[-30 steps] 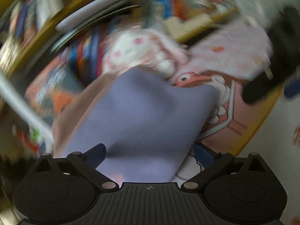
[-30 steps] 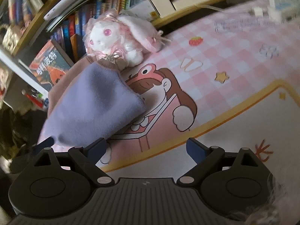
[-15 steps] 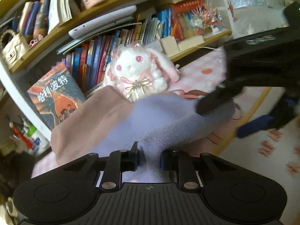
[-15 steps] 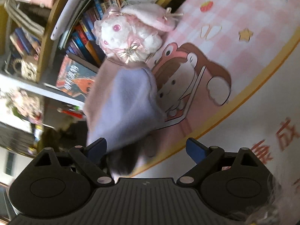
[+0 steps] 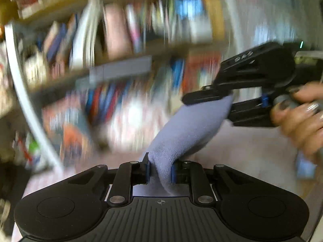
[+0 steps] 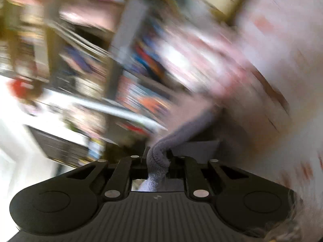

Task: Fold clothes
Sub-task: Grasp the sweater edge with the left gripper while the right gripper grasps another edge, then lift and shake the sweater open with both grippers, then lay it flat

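A lavender knit garment [image 5: 191, 125] hangs in the air, stretched between both grippers. My left gripper [image 5: 160, 167] is shut on one bunched end of it. In the left wrist view, my right gripper [image 5: 226, 106] bites the other end at the right, with a person's hand [image 5: 298, 111] on its handle. In the right wrist view the right gripper [image 6: 157, 161] has a ribbed edge of the garment [image 6: 181, 133] between its pads, and its jaws are closing on it. Both views are badly blurred. A pink cloth [image 5: 242, 151] lies below the garment.
A bookshelf [image 5: 121, 40] packed with books fills the background, and it also shows as a smear of colour [image 6: 90, 60] in the right wrist view. The pink patterned table cover [image 6: 272, 60] is on the right.
Both grippers closed on the lavender garment, the left first and then the right. They lifted it off the table, and both views swung up toward the shelves.
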A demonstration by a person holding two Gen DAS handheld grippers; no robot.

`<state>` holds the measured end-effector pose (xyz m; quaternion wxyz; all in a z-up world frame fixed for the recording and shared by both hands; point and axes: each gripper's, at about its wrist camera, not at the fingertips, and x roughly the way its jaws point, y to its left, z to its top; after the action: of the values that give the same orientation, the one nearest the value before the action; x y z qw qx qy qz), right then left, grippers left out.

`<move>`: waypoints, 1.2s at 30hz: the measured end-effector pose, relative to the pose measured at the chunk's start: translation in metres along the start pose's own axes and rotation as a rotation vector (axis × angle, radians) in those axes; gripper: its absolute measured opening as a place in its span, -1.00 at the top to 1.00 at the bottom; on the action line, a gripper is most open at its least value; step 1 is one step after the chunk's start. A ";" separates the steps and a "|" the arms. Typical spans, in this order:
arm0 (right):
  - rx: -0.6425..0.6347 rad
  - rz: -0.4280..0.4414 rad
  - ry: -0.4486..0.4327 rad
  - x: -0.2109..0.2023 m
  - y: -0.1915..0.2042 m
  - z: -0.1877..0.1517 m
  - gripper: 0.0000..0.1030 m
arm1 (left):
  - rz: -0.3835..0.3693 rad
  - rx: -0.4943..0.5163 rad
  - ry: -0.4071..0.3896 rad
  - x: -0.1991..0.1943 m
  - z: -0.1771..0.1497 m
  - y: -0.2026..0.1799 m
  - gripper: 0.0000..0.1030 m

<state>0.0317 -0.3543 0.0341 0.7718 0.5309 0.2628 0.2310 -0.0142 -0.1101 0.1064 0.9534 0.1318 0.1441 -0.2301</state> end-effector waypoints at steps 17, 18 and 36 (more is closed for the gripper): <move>-0.539 0.149 0.075 0.100 0.188 0.033 0.77 | -0.083 -0.619 0.075 0.024 -0.040 0.122 0.48; -0.535 0.062 0.129 0.124 0.168 0.023 0.77 | -0.034 -0.588 0.154 0.030 -0.060 0.124 0.47; -0.535 -0.313 0.308 0.255 0.076 -0.050 -0.02 | 0.106 -0.508 0.270 -0.002 -0.113 0.177 0.23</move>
<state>0.1861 -0.1318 0.0501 0.8610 0.2218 0.3847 0.2481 0.0441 0.0786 0.0359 0.9388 -0.0742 0.3153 -0.1171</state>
